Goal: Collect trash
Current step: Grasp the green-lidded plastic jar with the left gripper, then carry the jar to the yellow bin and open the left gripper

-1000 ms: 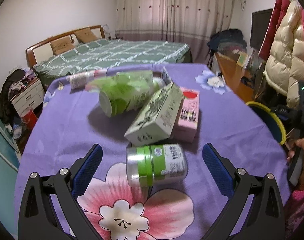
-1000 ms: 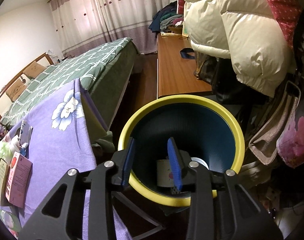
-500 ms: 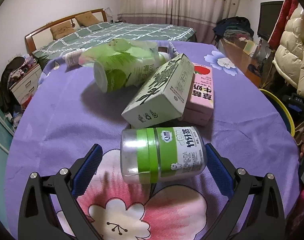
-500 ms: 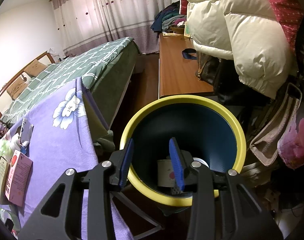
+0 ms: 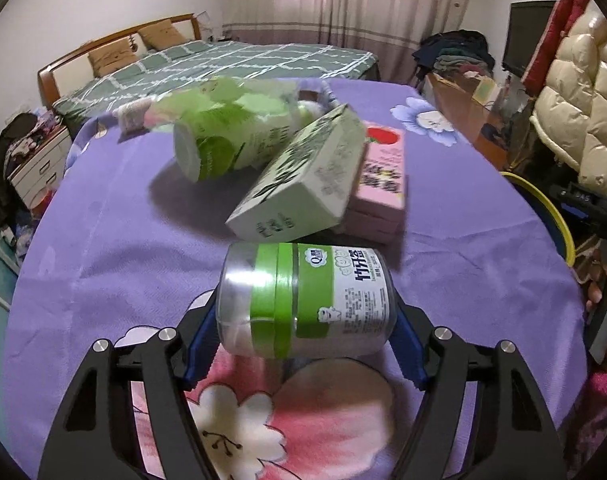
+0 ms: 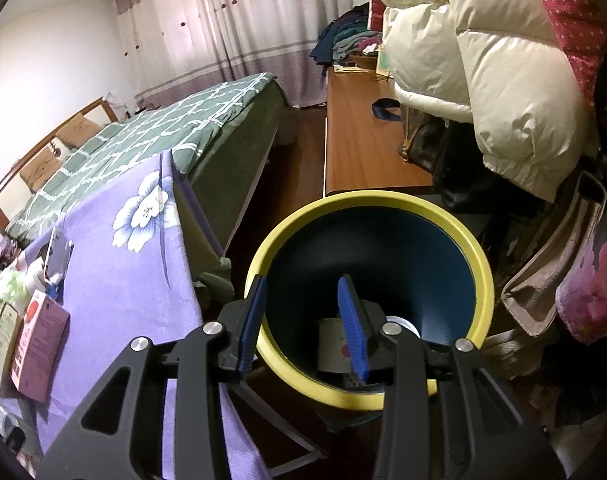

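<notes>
Jar (image 5: 307, 300) lies sideways, pinched end-to-end in left claw (image 5: 301, 336), just closed.

A table covered by a purple cloth with large pink and white printed flowers (image 5: 103, 240) carries the things. Near its middle lie a flat pink carton (image 5: 383, 176), a pale green rectangular box (image 5: 303, 192) leaning on it, and farther left a green-labelled plastic bottle on its side (image 5: 223, 140).
</notes>
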### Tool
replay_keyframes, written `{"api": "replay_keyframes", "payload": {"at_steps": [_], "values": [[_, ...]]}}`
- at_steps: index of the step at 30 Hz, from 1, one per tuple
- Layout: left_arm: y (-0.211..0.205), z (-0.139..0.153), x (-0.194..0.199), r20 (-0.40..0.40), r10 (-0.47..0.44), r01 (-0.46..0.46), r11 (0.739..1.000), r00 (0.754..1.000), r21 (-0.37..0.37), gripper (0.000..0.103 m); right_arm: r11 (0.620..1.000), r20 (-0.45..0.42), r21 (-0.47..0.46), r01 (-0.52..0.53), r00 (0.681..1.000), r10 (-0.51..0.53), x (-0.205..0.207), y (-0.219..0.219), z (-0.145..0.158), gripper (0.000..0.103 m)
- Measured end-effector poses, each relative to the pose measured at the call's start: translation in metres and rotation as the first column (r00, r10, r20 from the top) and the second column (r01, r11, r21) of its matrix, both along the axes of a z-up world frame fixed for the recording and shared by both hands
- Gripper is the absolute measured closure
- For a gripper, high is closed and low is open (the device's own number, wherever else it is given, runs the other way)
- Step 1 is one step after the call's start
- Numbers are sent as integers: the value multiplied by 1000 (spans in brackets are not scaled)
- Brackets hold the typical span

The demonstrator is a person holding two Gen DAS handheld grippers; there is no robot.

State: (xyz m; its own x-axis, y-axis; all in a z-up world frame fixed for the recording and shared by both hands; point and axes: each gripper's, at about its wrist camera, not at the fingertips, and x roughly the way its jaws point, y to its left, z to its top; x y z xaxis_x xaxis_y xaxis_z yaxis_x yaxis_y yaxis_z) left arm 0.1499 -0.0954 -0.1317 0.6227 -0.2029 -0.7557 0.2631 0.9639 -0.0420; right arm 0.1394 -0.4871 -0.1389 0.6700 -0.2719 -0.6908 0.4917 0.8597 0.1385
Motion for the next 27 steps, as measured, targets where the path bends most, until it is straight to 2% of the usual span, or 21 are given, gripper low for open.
{"api": "replay_keyframes", "payload": {"at_steps": [5,10,16,19,22,27], "values": [[-28,15,-12,21,-89,89,996,996,-20,31,1000,6,-24,-12,1000,12,-19,-9,9,67],[-72,30,-16,48,-204,206,978,978,-37,31,999,42,-35,-5,999,6,-43,-20,22,67],[-143,48,-12,69,-346,349,937,936,-24,31,999,65,-48,3,998,0,-67,-32,28,67],[-183,56,-5,84,-415,417,909,906,-10,31,999,67,-46,19,998,-16,-78,-40,26,64],[-230,57,6,64,-485,488,873,872,-27,31,999,64,-41,32,998,-29,-87,-49,23,61],[-289,45,22,18,-554,554,832,833,-25,31,998,63,-45,54,997,-51,-100,-62,20,58]]}}
